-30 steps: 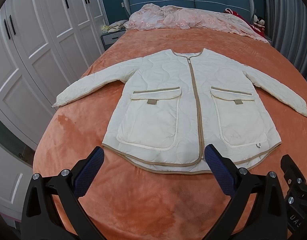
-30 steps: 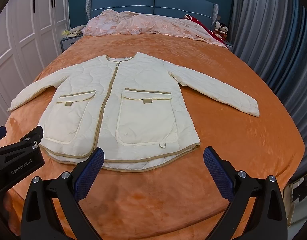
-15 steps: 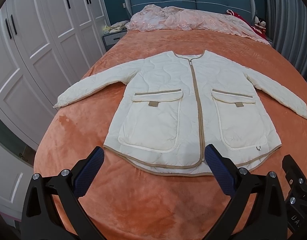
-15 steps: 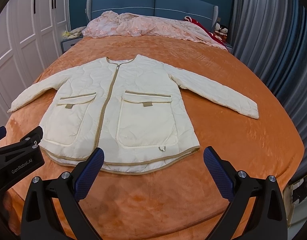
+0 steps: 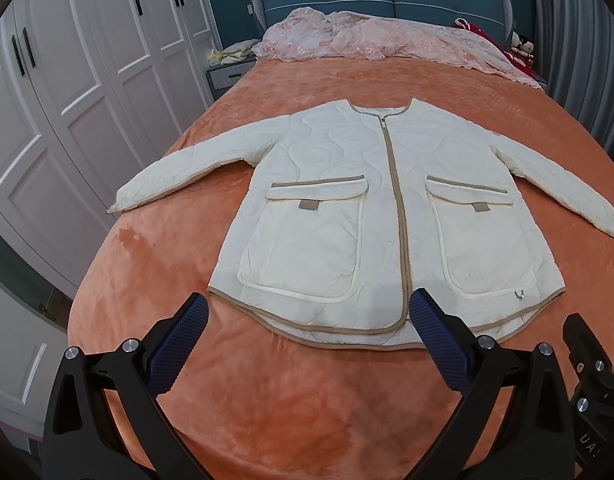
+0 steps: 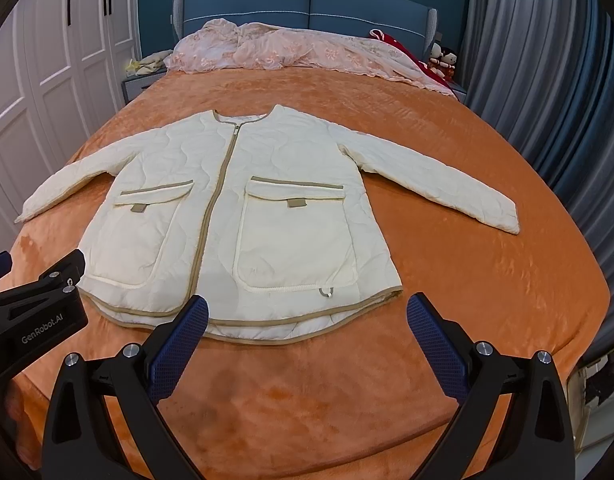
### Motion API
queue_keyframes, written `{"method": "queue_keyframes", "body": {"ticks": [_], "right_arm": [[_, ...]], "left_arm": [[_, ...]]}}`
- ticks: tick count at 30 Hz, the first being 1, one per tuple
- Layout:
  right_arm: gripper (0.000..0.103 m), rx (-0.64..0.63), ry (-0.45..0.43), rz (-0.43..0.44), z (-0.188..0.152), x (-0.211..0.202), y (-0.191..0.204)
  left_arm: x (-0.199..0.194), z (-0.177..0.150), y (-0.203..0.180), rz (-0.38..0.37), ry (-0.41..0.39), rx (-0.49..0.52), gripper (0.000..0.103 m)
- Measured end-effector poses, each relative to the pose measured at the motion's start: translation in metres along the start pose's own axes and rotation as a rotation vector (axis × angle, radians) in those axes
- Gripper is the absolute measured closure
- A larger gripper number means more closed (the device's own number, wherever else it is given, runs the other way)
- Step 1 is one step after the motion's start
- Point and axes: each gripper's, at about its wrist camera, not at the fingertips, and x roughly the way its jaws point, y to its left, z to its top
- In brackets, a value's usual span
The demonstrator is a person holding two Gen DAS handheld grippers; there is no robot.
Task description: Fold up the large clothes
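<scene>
A cream quilted jacket [image 5: 371, 216] [image 6: 243, 216] with tan trim, a closed zip and two flap pockets lies flat, front up, on the orange bedspread [image 5: 291, 392] [image 6: 315, 400]. Both sleeves spread out to the sides. My left gripper [image 5: 309, 320] hangs open above the hem's left half, blue pads apart, holding nothing. My right gripper [image 6: 307, 320] is open too, over the hem's right half, also empty. The left gripper's black body [image 6: 31, 320] shows at the left edge of the right wrist view.
A pink lace cover [image 5: 387, 40] [image 6: 299, 50] lies bunched at the blue headboard. White wardrobe doors [image 5: 67, 92] run along the left of the bed, grey curtains [image 6: 555, 80] along the right. A nightstand [image 5: 231, 72] stands at the far left, stuffed toys [image 6: 443, 62] at the far right.
Both grippers have drawn back a little toward the foot of the bed, so the jacket hem sits slightly farther from the pads. Nothing was taken hold of; the jacket has not moved.
</scene>
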Motion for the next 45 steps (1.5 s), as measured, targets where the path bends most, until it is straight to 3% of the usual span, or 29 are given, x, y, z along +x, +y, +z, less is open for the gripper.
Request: {"method": "queue_keyframes", "body": {"ticks": [26,30,38,45], "right_arm": [[0.005,0.012,0.003,0.015,-0.003,0.007,-0.003],[0.005,0.101,0.01,0.041,-0.001,0.026,-0.034],[0.005,0.35,-0.006,0.017,0.031,0.083,-0.144],[0.005,0.579,-0.032,-0.007,0.058,0.16,-0.248]], "left_arm": [[0.013,-0.005,0.005,-0.006,0.033,-0.01,0.005],[0.026,-0.001,0.008,-0.017,0.061,-0.024,0.005],[0.064,0.017,0.011,-0.027,0.093,-0.066,0.005],[0.108,0.04,0.0,-0.032,0.114,-0.072,0.005]]}}
